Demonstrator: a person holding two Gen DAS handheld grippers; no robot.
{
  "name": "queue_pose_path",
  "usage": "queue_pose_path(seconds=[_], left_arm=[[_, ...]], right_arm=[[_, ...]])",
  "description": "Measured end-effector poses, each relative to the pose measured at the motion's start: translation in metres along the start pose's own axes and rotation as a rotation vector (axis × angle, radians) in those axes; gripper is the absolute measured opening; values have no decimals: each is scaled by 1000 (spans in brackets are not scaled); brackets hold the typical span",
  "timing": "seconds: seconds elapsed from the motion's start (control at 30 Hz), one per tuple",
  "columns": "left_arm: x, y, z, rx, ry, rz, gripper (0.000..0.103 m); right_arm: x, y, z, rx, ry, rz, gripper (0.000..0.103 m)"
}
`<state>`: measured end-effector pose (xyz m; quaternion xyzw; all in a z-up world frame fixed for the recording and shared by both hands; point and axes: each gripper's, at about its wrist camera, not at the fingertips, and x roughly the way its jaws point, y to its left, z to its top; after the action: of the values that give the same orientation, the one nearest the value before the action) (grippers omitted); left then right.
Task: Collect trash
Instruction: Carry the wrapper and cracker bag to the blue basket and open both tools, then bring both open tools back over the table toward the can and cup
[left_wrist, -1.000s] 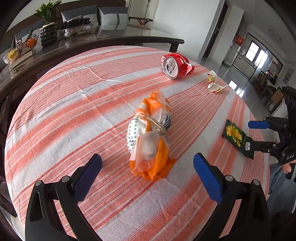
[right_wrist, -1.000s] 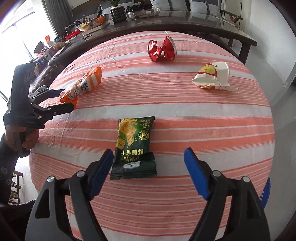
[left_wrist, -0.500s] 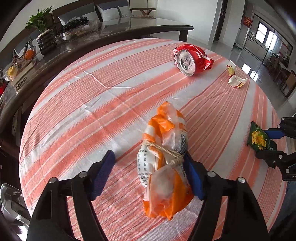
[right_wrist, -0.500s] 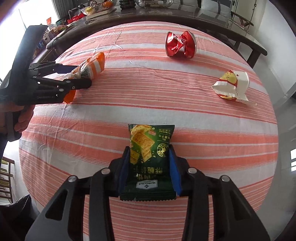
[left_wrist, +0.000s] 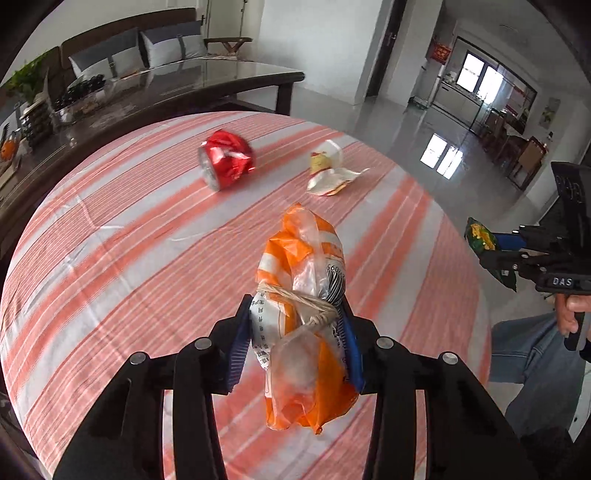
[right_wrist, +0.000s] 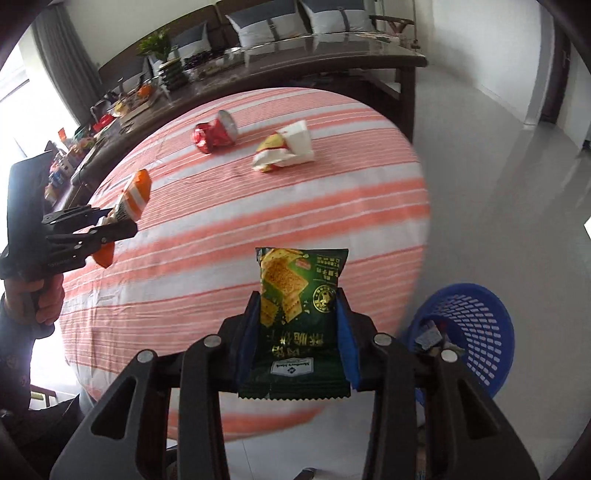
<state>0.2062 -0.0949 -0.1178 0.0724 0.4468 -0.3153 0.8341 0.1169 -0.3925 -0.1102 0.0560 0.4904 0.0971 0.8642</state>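
My left gripper (left_wrist: 293, 334) is shut on an orange and white plastic bag bundle (left_wrist: 306, 321) tied with string, held up off the striped table (left_wrist: 110, 258). My right gripper (right_wrist: 299, 332) is shut on a green cracker packet (right_wrist: 299, 306), lifted above the table's near edge. Each gripper shows in the other's view, the left gripper (right_wrist: 122, 221) with the bundle (right_wrist: 135, 194) and the right gripper (left_wrist: 509, 254) with the packet (left_wrist: 480, 236). A crushed red can (left_wrist: 227, 162) (right_wrist: 214, 134) and a crumpled white and yellow wrapper (left_wrist: 328, 173) (right_wrist: 284, 147) lie on the far part of the table.
A blue perforated basket (right_wrist: 465, 332) with some scraps inside stands on the floor, right of the table. A dark glass-topped table (left_wrist: 147, 88) with clutter runs behind the round table. A hand and a jeans leg (left_wrist: 532, 350) are at the right.
Both grippers have shut on their items and lifted them off the table: the left with the orange bundle, the right with the green packet. The right one swung toward the basket side.
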Motion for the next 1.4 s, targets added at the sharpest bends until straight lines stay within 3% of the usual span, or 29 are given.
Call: queue_pose_path(seconds=[0.17,0.37,0.5,0.67,0.8,0.87,0.97,1.03,1.23,1.4], left_arm=[[29,-88,35,92,19,-126,43],[83,-206,68,212,65,-227,44],[135,-264,84,246,126,-263,44],[195,-306,93,266,198,-257,44],[232,-320,95,262,239,-238,45],[250,-325,97,257,242,-231,67],[266,-329,101,246,233,-198,74],[264,-328,104,234,232,-192,75],[194,-298,95,272,107,-168,92],[121,-229,40,248,32,-62,98]], right_arm=[[-25,-99,-30,169,-7,-110,38],[-30,-173,-54,276,-17,-175,38],[-17,-213,-59,343,-11,-192,38],[-1,-256,-69,438,-13,-180,38],[12,-286,-77,520,-43,-140,41],[19,-295,-81,552,-72,-111,53],[17,-307,-87,584,-108,-126,58],[7,-309,-88,606,-138,-137,73],[-21,-284,-87,528,-244,-229,94],[-10,-220,-71,334,-241,-304,98]])
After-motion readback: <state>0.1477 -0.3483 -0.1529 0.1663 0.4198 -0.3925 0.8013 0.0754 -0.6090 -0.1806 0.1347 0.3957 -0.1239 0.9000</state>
